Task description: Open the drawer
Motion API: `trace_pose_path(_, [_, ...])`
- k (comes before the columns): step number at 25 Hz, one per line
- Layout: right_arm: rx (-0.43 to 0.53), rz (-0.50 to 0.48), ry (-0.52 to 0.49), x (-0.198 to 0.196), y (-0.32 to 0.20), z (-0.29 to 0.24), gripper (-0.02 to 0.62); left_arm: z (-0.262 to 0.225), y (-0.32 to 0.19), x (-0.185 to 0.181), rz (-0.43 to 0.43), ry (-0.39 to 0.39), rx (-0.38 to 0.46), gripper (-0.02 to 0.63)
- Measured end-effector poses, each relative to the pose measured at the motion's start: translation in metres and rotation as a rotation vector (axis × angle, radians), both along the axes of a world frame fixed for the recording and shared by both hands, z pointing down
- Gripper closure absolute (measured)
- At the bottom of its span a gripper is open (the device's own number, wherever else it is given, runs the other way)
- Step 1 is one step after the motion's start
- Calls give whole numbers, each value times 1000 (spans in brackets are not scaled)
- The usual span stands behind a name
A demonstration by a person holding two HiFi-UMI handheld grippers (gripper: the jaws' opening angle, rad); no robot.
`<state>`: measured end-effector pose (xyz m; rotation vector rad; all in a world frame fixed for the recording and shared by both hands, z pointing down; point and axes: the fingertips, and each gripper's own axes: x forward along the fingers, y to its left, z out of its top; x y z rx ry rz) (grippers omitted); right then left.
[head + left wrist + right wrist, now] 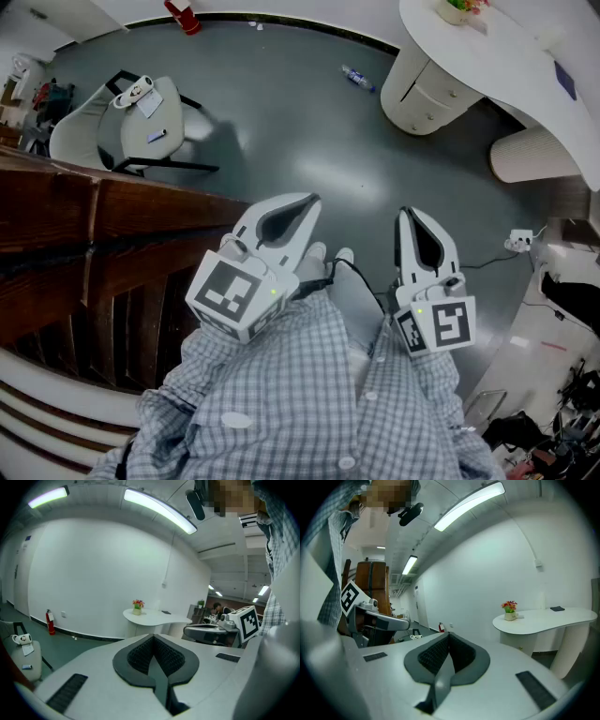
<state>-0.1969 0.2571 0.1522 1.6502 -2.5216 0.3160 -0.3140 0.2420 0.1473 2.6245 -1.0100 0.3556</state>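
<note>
The left gripper (300, 208) and right gripper (412, 221) are both shut tight, holding nothing. The drawer (437, 95), I think, is in the round white cabinet (405, 105) far ahead. A wooden rail (112, 211) stands close by on the left.

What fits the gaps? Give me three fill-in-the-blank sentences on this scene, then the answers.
1. The left gripper and right gripper both have their jaws ____, with nothing between them.
2. The flower pot stands on a white ____.
3. The fire extinguisher by the wall is ____.
Missing words: shut; desk; red.
</note>
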Motion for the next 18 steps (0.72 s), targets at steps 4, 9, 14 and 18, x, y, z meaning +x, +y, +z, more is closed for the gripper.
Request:
trace_pose_path(4, [1, 0, 0, -1, -2, -1, 586, -2, -1, 0, 3, 2, 0, 601])
trace_pose_path(9, [-4, 12, -2, 0, -3, 0, 586, 1, -3, 4, 23, -6, -9, 601])
trace_pose_path(14, [-15, 32, -20, 2, -5, 2, 586, 6, -5, 7, 40, -22, -25, 601])
trace_pose_path(18, [-23, 59, -23, 3, -5, 3, 586, 12, -6, 7, 62, -43, -41, 601])
